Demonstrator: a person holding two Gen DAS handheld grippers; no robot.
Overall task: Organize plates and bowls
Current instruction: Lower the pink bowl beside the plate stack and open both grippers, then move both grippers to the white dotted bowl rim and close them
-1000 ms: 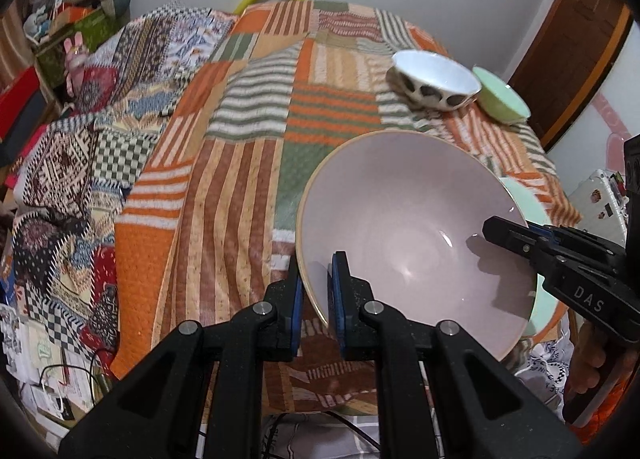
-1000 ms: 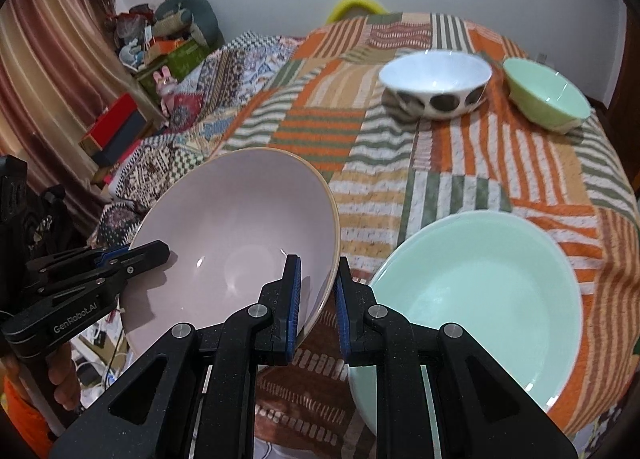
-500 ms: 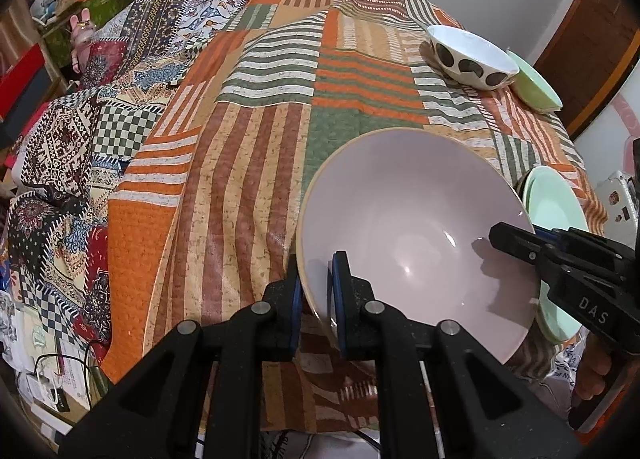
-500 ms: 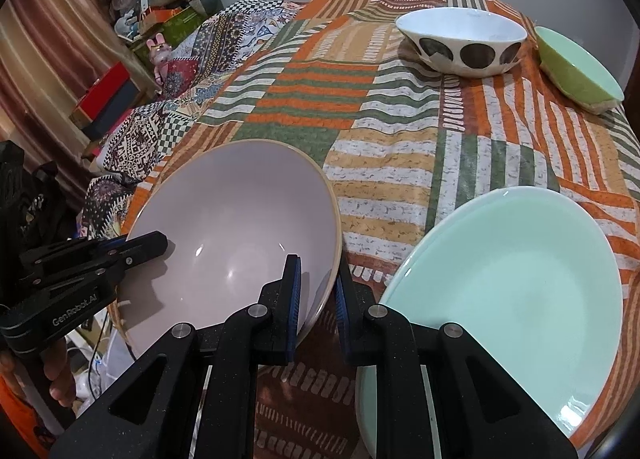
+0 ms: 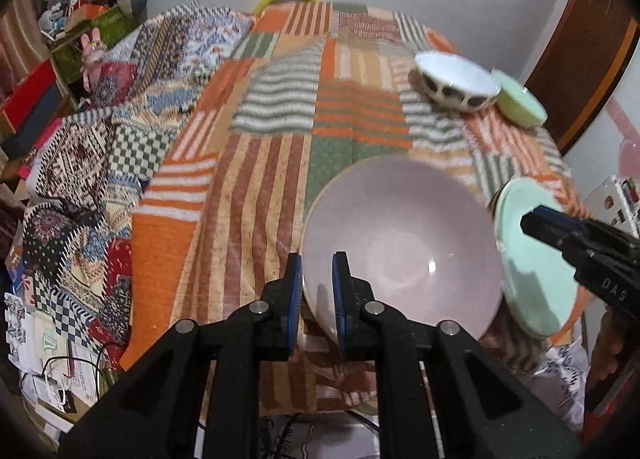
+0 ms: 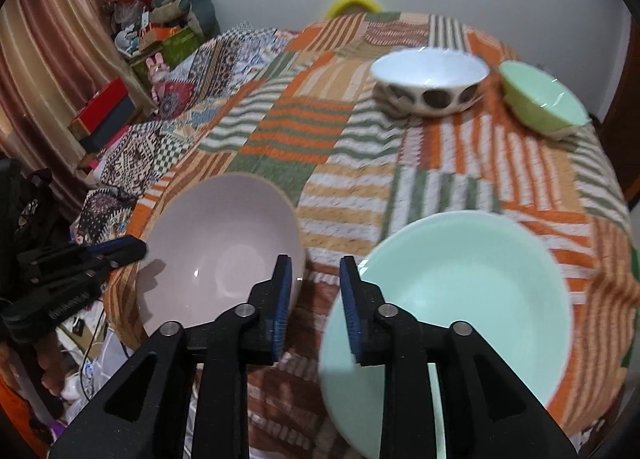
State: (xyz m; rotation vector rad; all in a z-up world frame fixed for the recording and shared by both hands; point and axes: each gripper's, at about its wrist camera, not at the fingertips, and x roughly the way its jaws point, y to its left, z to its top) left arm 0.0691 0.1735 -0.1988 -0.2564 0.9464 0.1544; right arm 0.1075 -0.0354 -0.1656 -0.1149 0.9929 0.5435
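Note:
A large pink bowl rests on the patchwork tablecloth near the front edge; it also shows in the right wrist view. My left gripper straddles its near rim with the jaws slightly apart. My right gripper is open and off the pink bowl's rim, between that bowl and a mint green plate. The plate also shows in the left wrist view. A white bowl with dark spots and a small green bowl stand at the far right of the table.
The round table carries a striped patchwork cloth. A bed with patterned quilts lies to the left. Boxes and toys pile up by the curtain. A brown door is at the right.
My right gripper has opened and let go of the pink bowl's rim. The bowl has come down onto the cloth. My left gripper's jaws have loosened on the rim.

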